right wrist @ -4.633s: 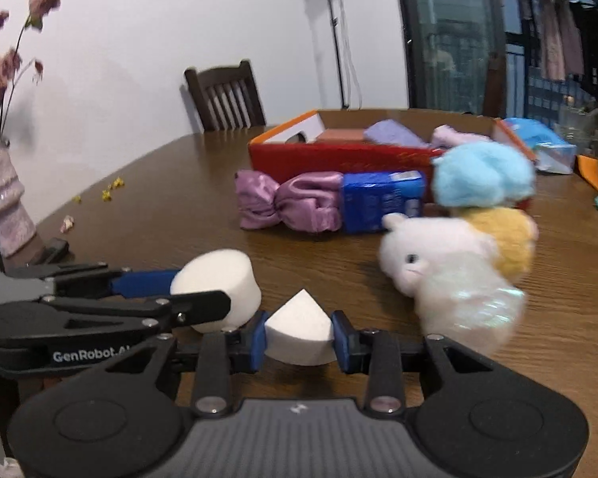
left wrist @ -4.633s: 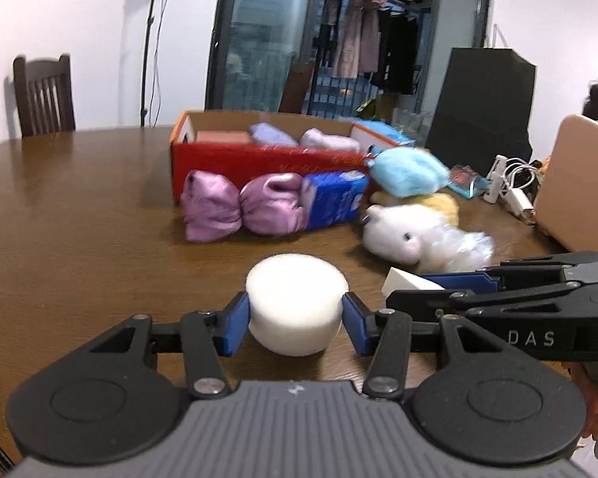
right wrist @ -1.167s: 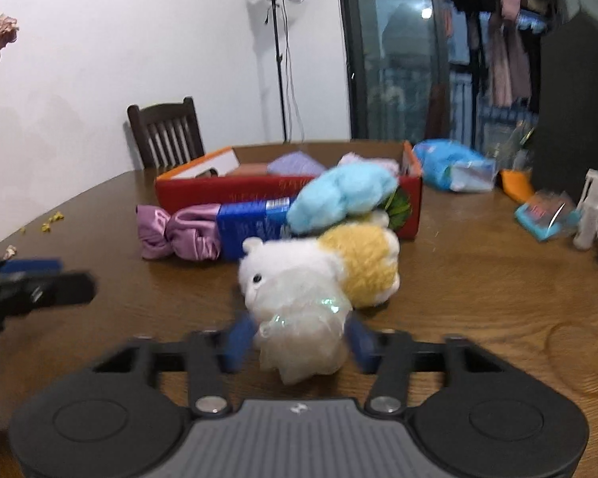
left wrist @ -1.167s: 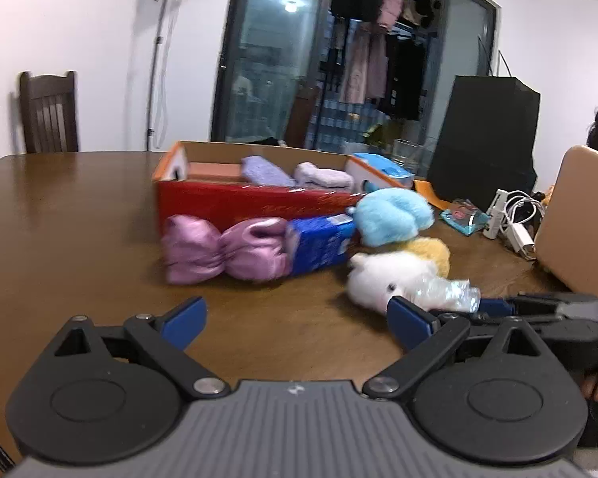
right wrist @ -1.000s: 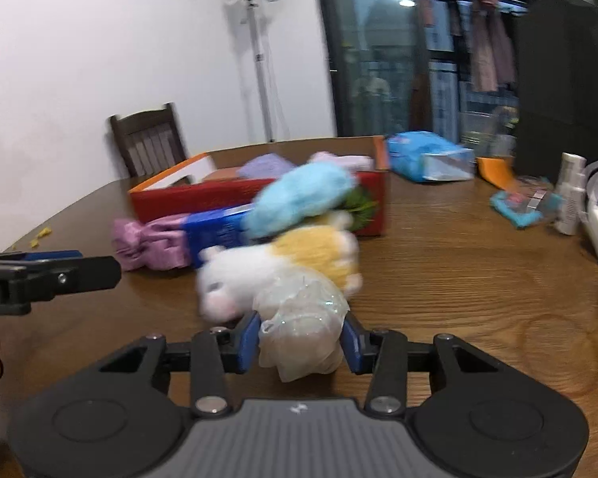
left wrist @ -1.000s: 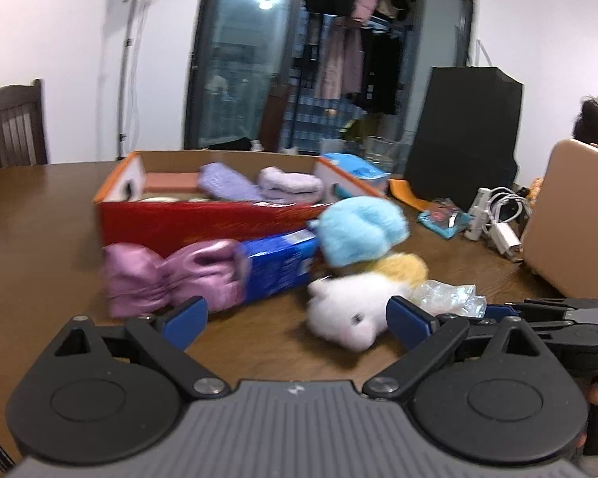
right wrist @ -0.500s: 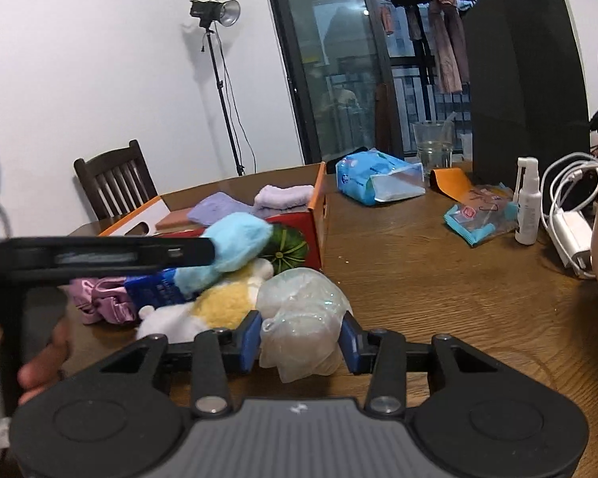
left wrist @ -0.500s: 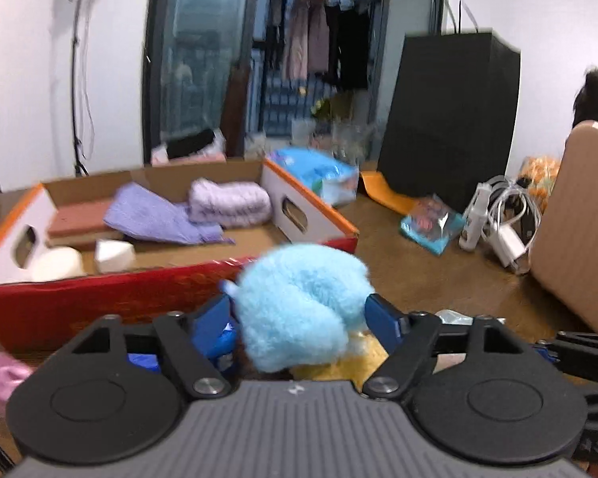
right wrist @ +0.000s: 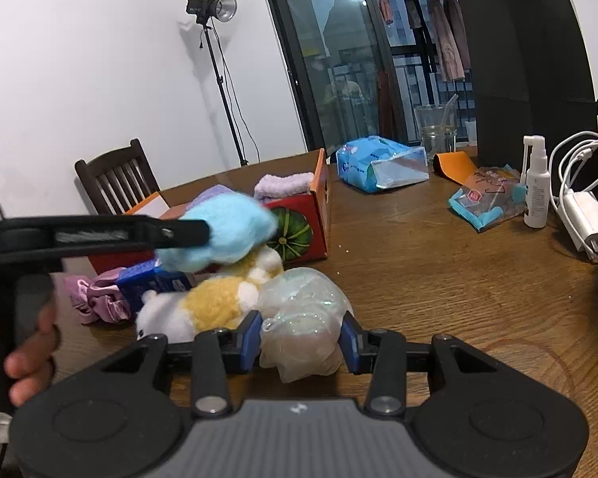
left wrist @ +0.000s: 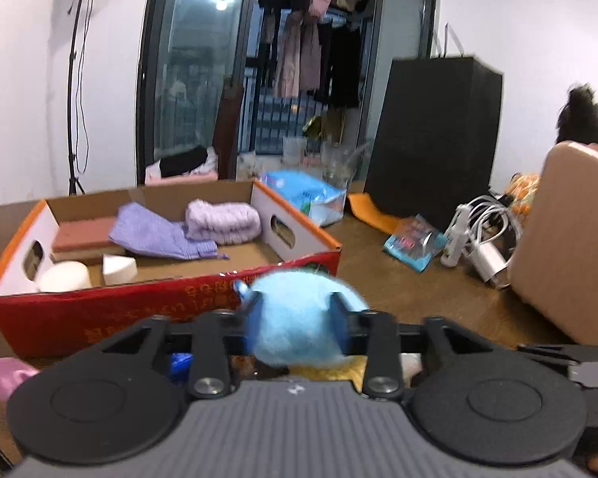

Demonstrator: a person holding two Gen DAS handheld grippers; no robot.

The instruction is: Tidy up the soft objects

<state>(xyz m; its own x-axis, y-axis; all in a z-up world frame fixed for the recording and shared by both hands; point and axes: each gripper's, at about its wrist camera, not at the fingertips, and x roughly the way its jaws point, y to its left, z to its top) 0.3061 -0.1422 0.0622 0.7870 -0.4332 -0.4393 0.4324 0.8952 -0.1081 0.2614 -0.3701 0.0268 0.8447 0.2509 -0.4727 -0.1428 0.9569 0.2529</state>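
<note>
My left gripper [left wrist: 293, 314] is shut on a fluffy blue plush [left wrist: 299, 314] and holds it up just in front of the red cardboard box [left wrist: 171, 302]; it also shows in the right wrist view [right wrist: 223, 235]. The box holds lilac cloths [left wrist: 219, 219], a pink sponge [left wrist: 83, 235] and two white sponges [left wrist: 63, 277]. My right gripper [right wrist: 301, 340] is shut on a clear crinkly plastic bag [right wrist: 303, 326]. A white and yellow plush [right wrist: 203, 302], a blue packet [right wrist: 147, 279] and a pink satin scrunchie [right wrist: 95, 294] lie on the table beside the box.
On the wooden table [right wrist: 438, 279] are a blue wipes pack [right wrist: 378, 163], a glass [right wrist: 436, 127], a snack packet [right wrist: 486, 199], a spray bottle [right wrist: 536, 191] and white chargers [right wrist: 582, 207]. A tan case [left wrist: 570, 235] stands right. A chair [right wrist: 115, 179] stands behind.
My left gripper has closed on the blue plush and lifted it toward the box. My right gripper still holds the plastic bag and has barely moved.
</note>
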